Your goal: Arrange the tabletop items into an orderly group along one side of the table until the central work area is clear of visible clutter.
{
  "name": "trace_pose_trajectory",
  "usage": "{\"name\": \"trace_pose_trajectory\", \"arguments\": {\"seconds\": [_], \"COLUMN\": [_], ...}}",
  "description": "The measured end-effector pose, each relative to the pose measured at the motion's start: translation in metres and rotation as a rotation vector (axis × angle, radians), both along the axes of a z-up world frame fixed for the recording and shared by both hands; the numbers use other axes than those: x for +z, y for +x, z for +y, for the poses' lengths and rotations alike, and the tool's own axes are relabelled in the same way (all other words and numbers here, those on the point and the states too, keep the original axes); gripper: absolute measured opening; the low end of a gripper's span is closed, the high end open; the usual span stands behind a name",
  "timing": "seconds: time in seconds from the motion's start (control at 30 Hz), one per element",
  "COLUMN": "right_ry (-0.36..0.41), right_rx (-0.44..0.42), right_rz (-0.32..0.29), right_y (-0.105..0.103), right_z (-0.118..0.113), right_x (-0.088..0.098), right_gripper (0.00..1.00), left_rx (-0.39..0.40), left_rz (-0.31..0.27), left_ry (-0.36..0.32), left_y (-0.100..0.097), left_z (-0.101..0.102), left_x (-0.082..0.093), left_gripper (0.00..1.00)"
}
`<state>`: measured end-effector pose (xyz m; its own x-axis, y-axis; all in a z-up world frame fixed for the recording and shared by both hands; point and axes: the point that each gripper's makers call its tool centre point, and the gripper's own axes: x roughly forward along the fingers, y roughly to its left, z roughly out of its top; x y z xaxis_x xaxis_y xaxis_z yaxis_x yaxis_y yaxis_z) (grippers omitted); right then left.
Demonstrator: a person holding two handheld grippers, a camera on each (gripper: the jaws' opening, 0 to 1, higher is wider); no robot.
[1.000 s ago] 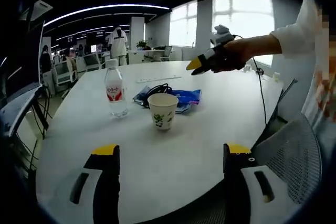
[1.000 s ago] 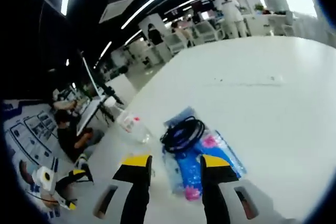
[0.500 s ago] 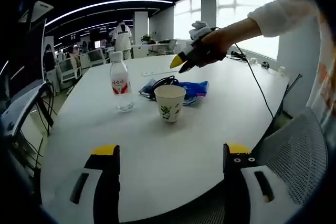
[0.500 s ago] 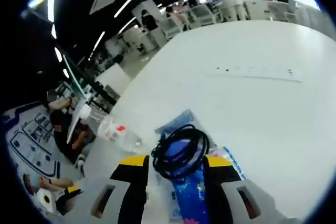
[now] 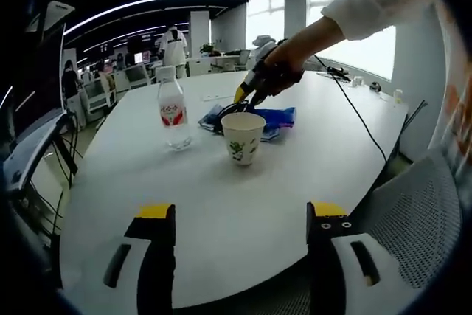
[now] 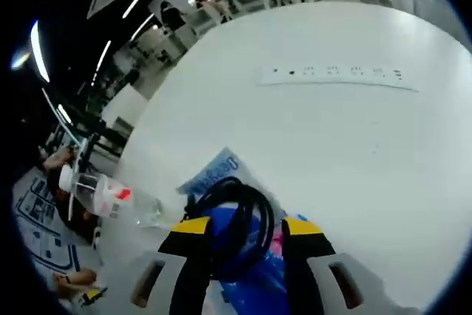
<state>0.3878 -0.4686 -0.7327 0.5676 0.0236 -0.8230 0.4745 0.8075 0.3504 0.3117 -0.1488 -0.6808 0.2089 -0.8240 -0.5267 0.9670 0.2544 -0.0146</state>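
On the white table (image 5: 221,212) stand a clear water bottle (image 5: 172,114) with a red label and a paper cup (image 5: 243,138) with a green print. Behind the cup lie a blue packet (image 5: 279,118) and a coiled black cable (image 5: 227,111). My left gripper (image 5: 242,215) hangs open over the near table edge, holding nothing. A hand brings my right gripper (image 5: 245,96) down to the cable. In the right gripper view, my right gripper (image 6: 247,228) is open with the cable coil (image 6: 234,208) between its jaws, on top of the blue packet (image 6: 254,274). The bottle (image 6: 110,198) is to the left.
A white power strip (image 6: 332,75) lies farther back on the table. A pale blue-white packet (image 6: 214,173) peeks out under the cable. A mesh chair (image 5: 413,219) stands at the table's right edge. A person's sleeve and arm (image 5: 346,20) reach over the table. Desks and people fill the background.
The right gripper has come down and forward, from above the table to the cable coil, which now sits between its jaws. The left gripper has barely shifted.
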Motion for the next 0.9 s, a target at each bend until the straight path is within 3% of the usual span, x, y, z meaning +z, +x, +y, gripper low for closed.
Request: {"name": "trace_pose_trajectory", "arguments": {"seconds": [0.27,0.4,0.5,0.73,0.9], "right_ry": [-0.016,-0.005,0.020,0.102,0.168], "right_rx": [-0.009,-0.029,-0.020,-0.035,-0.071], "right_rz": [0.023,-0.017,-0.024,-0.107,-0.221], "right_y": [0.008,0.013,0.013,0.013,0.012], "right_z": [-0.002,-0.007,-0.003,0.004,0.009], "right_x": [-0.001,0.008,0.009,0.022,0.042], "right_gripper": [0.24,0.08,0.05,0.00,0.00], "left_rx": [-0.015,-0.009,-0.001,0.002,-0.001], "left_rz": [0.007,0.004,0.003,0.000,-0.001], "left_ry": [0.026,0.026,0.024,0.022,0.029], "left_y": [-0.003,-0.002,0.000,0.000,0.000], "left_z": [0.003,0.003,0.003,0.003,0.003], "left_x": [-0.004,-0.004,-0.003,-0.003,-0.005], "left_gripper": [0.69,0.69,0.69,0.69,0.69]}}
